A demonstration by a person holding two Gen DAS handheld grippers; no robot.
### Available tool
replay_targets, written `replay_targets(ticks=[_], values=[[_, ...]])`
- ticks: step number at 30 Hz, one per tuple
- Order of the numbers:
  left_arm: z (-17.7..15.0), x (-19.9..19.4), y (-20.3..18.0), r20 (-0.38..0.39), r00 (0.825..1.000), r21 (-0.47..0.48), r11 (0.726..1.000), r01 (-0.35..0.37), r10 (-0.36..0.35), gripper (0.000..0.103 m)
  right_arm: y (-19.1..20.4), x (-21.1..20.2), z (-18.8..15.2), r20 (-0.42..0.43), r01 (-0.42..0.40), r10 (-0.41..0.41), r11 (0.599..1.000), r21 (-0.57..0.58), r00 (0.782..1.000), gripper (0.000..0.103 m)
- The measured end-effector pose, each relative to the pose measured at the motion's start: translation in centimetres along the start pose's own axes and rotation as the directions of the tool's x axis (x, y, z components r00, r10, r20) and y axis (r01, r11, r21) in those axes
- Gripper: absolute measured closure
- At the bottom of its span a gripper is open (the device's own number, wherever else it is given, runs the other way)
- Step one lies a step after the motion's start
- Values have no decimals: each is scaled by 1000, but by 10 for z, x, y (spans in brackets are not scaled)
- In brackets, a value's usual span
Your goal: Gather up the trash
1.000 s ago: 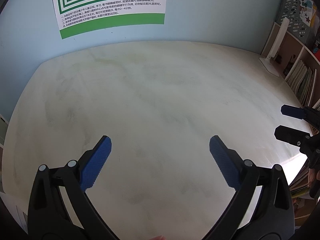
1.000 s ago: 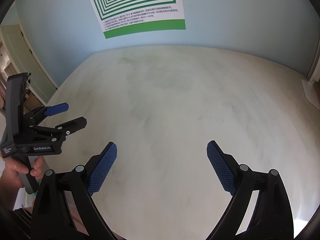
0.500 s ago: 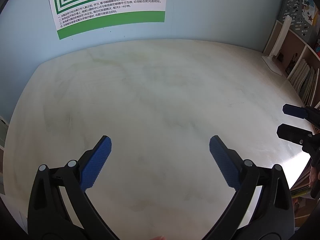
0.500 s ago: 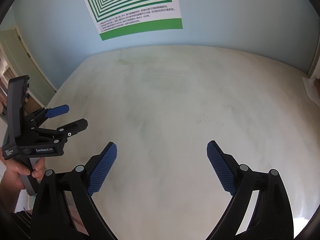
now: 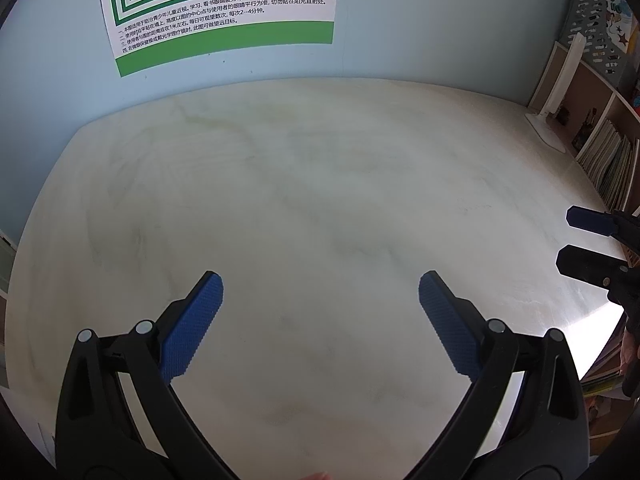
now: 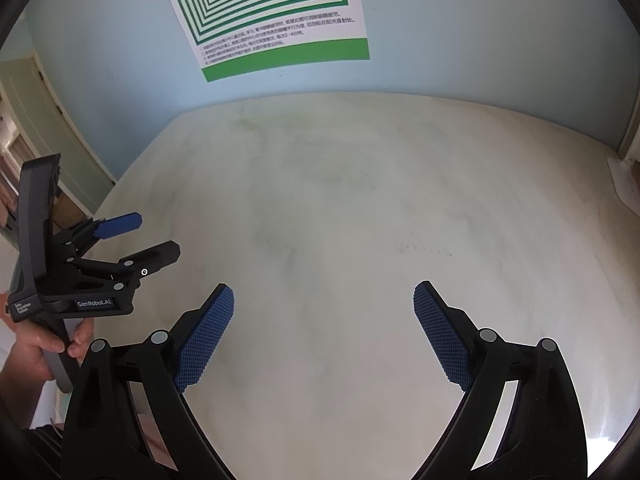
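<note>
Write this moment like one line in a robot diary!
left gripper: jaws open, holding nothing | right gripper: jaws open, holding nothing | table: no trash visible | poster on wall

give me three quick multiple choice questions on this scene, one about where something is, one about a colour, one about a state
1. Where does the green-and-white striped paper poster hang?
A. on the pale blue wall behind the table
B. flat on the table
C. on the bookshelf

2. What colour are the textured finger pads on the black handheld grippers?
A. red
B. blue
C. yellow

3. How do the jaws of the left gripper stand?
A. shut on a wrapper
B. shut on nothing
C. wide open and holding nothing

Answers:
1 A, the poster sits on the pale blue wall above the far edge of the pale marbled round table.
2 B, blue pads show in both wrist views.
3 C, bare tabletop shows between its fingers; the right gripper stands the same way.
</note>
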State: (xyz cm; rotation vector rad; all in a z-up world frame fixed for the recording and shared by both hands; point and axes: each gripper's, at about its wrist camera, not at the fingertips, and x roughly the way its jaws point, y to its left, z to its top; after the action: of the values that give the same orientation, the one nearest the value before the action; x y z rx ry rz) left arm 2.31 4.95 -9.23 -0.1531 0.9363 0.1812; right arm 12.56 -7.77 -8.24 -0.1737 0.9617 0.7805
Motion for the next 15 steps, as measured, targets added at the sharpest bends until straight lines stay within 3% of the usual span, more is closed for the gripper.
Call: replay_targets(ticks=[15], values=[[0,5,0,-14,1000,-8,1000,1,-1,7,1,6,1,-15,-7,8,1000,9,1000,12]])
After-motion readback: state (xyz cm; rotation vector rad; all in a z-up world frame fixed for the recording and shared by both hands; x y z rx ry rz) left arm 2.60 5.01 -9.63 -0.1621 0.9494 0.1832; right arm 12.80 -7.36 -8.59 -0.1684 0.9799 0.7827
